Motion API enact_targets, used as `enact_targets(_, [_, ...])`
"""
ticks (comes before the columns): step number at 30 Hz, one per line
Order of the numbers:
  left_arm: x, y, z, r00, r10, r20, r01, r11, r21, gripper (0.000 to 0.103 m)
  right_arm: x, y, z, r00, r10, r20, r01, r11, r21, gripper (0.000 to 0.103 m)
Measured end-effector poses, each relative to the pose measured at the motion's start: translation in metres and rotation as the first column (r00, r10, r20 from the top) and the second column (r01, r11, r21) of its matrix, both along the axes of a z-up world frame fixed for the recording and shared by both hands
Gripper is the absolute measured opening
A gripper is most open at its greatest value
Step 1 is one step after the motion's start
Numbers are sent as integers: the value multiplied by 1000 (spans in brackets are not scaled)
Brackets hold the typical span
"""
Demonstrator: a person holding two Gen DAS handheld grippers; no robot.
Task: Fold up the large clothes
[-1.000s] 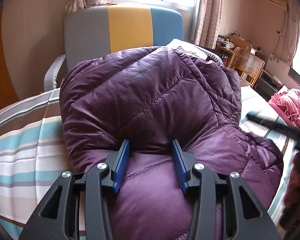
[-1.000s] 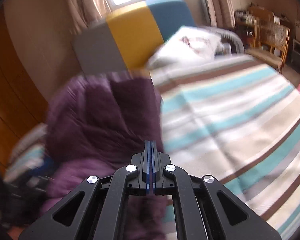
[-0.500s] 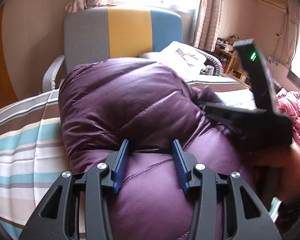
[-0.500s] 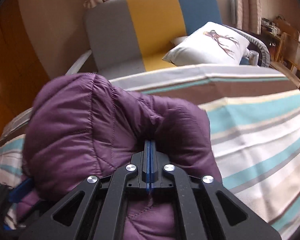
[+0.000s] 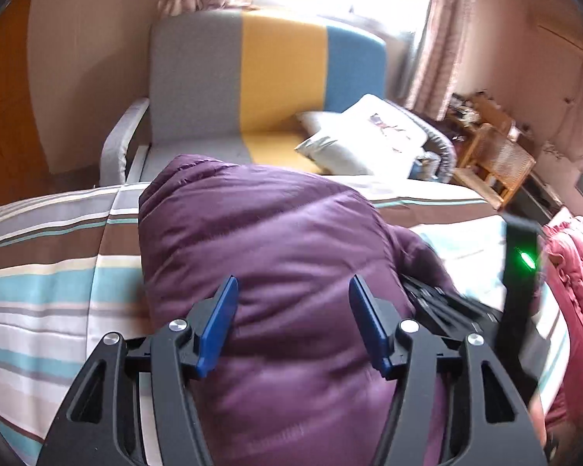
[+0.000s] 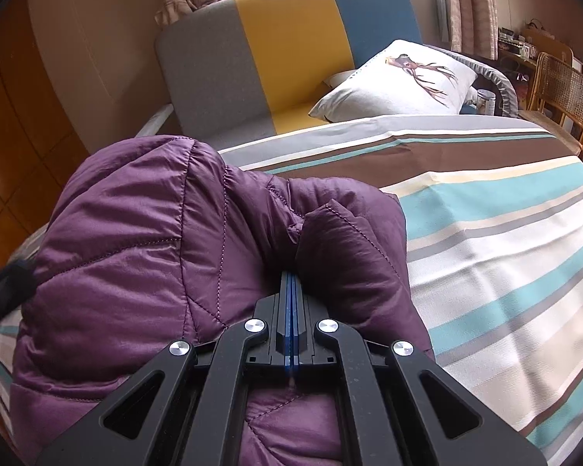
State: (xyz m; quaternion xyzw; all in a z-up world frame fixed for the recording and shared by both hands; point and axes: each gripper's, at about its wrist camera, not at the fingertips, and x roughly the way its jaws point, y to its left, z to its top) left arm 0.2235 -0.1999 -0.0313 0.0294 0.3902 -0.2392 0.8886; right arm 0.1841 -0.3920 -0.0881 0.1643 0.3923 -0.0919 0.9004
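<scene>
Jacket (image 6: 144, 248), purple and quilted, lies bunched in a puffy mound on the striped bed (image 6: 505, 240), toward the bed's left side in the right wrist view, with bare sheet stretching away to its right. Right gripper (image 6: 291, 283) has its blue pads pressed together with no gap between them, their tips buried in a crease of the jacket; a fold of the fabric looks pinched there, though the tips themselves are hidden by the cloth. Left gripper (image 5: 293, 322) hangs over the near part of the mound with its jaws opening; the jacket bulges up between the two blue pads, but they do not squeeze it. In the left wrist view the right gripper (image 5: 447, 303) shows at the jacket's right edge, a green light glowing on its upright part. Beyond the bed stands a grey, yellow and blue sofa (image 6: 283, 39) with a white pillow (image 6: 400, 81) on it. A pink cloth (image 5: 575, 272) lies at the far right.
</scene>
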Motion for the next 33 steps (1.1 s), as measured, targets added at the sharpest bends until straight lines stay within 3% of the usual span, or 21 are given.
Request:
enact_targets(3, [26, -9, -10, 999, 45, -29, -43, 998, 48, 61, 0, -1, 0, 1000, -2, 0, 2, 1000, 7, 0])
enact_targets(8, [52, -23, -26, 999, 38, -32, -34, 991, 130, 69, 1, 2, -1, 1000, 7, -14, -7, 1000, -1, 0])
enact_targets(12, [77, -25, -50, 993, 39, -111, -24, 990, 137, 75, 6, -1, -6, 1000, 7, -24, -7, 1000, 9, 0])
enact_targets(18, [77, -25, -60, 996, 24, -81, -11, 989, 149, 78, 7, -1, -7, 1000, 8, -10, -8, 1000, 6, 0])
enact_targets(23, [47, -7, -40, 999, 4, -33, -1, 994, 112, 78, -5, -4, 8, 999, 38, 12, -38, 998, 44, 0])
enact_targets(29, [-17, 27, -20, 999, -45, 2, 45, 999, 5, 80, -57, 2, 45, 995, 58, 83, -61, 997, 36, 0])
enact_targets(33, [-60, 34, -20, 996, -80, 35, 80, 997, 11, 83, -88, 13, 50, 993, 81, 83, -87, 994, 65, 0])
